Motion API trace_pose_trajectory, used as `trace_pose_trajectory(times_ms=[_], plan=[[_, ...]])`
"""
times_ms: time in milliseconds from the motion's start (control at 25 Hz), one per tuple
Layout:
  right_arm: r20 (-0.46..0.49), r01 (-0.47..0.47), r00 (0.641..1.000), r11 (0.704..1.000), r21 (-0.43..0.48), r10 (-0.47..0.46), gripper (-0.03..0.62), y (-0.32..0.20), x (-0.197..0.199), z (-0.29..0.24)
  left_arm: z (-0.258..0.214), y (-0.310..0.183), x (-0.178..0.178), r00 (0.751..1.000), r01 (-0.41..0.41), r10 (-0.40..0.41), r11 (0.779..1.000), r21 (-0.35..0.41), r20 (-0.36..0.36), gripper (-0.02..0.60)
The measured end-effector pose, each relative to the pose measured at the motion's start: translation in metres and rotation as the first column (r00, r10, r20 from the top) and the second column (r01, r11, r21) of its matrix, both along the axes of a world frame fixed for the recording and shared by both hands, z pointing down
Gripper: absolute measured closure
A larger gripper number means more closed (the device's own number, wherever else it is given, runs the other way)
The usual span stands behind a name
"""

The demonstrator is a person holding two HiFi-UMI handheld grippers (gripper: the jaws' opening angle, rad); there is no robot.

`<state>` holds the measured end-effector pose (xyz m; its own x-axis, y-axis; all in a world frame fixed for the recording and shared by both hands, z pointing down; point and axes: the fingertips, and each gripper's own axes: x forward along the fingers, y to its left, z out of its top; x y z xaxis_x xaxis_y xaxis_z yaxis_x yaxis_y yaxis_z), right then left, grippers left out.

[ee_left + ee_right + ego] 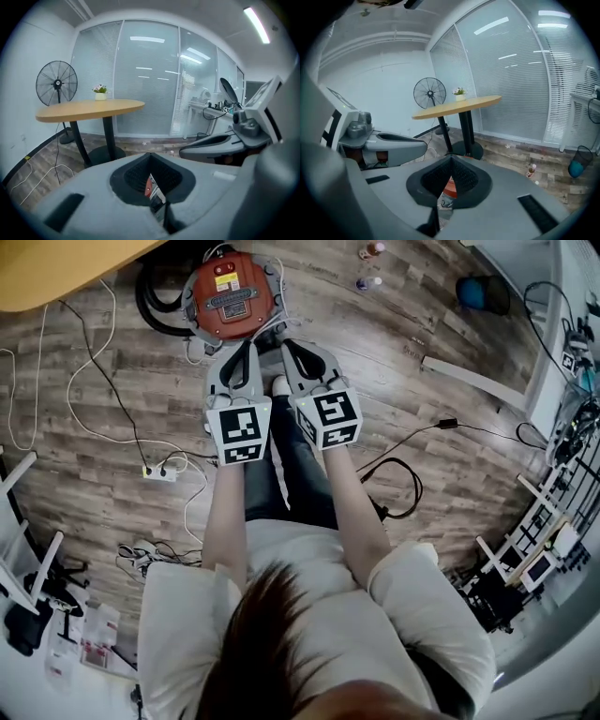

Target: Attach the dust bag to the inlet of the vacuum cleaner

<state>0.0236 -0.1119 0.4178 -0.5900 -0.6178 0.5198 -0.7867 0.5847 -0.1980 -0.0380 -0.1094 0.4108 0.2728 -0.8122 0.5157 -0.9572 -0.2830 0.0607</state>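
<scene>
Both forearms reach forward side by side. The left hand-held gripper and right hand-held gripper tilt downward, jaws closed together on nothing. Just beyond their tips, the red vacuum cleaner stands upright on the floor, round top facing up.

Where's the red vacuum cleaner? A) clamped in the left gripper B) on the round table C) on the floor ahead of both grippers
C: the red vacuum cleaner sits on the wood floor just past the left gripper and the right gripper.
</scene>
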Motion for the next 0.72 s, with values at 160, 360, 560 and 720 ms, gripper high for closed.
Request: trace_pose_trajectory(times_ms=[160, 360, 560, 720], plan=[[0.027, -0.025, 0.999, 0.999, 0.031, 0.025, 0.592, -0.001, 0.000, -0.040, -0.042, -0.004, -0.005, 1.000, 0.013, -0.013, 0.998, 0.054, -0.003, 0.565], [0.029, -0.024, 0.999, 0.997, 0.079, 0.022, 0.592, 0.004, 0.002, -0.086, -0.090, -0.003, -0.010, 1.000, 0.017, -0.016, 0.994, 0.106, -0.002, 0.565], [0.027, 0.011, 1.000, 0.992, 0.126, -0.014, 0.592, 0.012, -0.004, -0.130, -0.136, -0.004, -0.008, 1.000, -0.018, 0.015, 0.988, 0.153, 0.017, 0.565], [0.029, 0.019, 0.999, 0.987, 0.162, -0.024, 0.592, 0.017, -0.003, -0.167, -0.172, 0.000, -0.006, 0.999, -0.052, 0.048, 0.981, 0.189, 0.026, 0.566]])
